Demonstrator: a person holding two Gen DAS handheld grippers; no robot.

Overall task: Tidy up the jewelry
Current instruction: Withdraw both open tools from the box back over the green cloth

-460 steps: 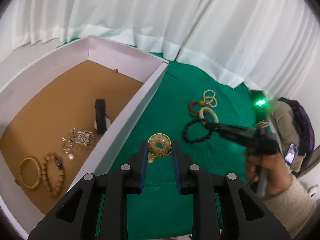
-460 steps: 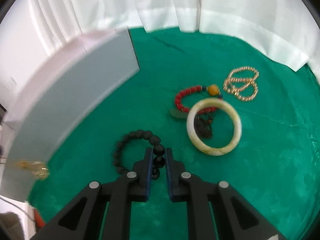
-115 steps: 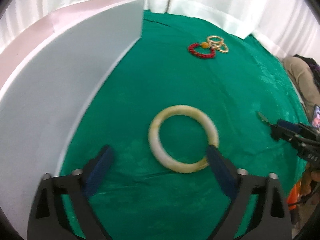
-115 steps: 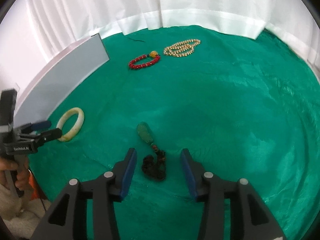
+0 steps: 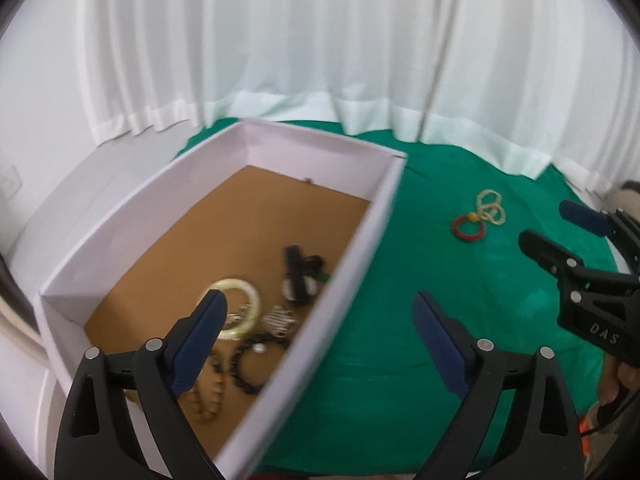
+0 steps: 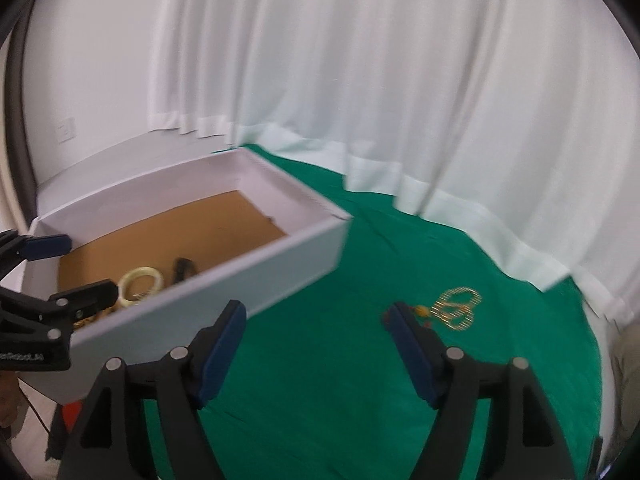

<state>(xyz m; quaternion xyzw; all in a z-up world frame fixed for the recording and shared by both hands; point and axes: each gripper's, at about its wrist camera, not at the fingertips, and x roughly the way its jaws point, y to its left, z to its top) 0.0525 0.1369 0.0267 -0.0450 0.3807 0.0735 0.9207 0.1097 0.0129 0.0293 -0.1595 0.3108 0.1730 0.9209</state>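
Note:
A white box (image 5: 362,248) with a brown floor holds a pale bangle (image 5: 240,312), a black watch (image 5: 298,276), a black bead bracelet (image 5: 248,364), a silver piece and wooden beads. My left gripper (image 5: 320,334) is open and empty, raised over the box's near wall. On the green cloth lie a red bead bracelet (image 5: 468,226) and gold bead loops (image 5: 491,207). My right gripper (image 6: 316,322) is open and empty above the cloth; the gold loops (image 6: 458,306) lie just beyond its right finger. The box (image 6: 248,268) sits to its left, the bangle (image 6: 141,280) showing inside.
White curtains (image 5: 320,48) hang behind the table and drape onto the green cloth (image 5: 420,312). The right gripper shows at the right edge of the left wrist view (image 5: 560,236). The left gripper shows at the left edge of the right wrist view (image 6: 52,276).
The pale bangle and the dark tasselled pendant have gone from the cloth; the bangle now lies in the box. Both grippers have risen and are open and empty.

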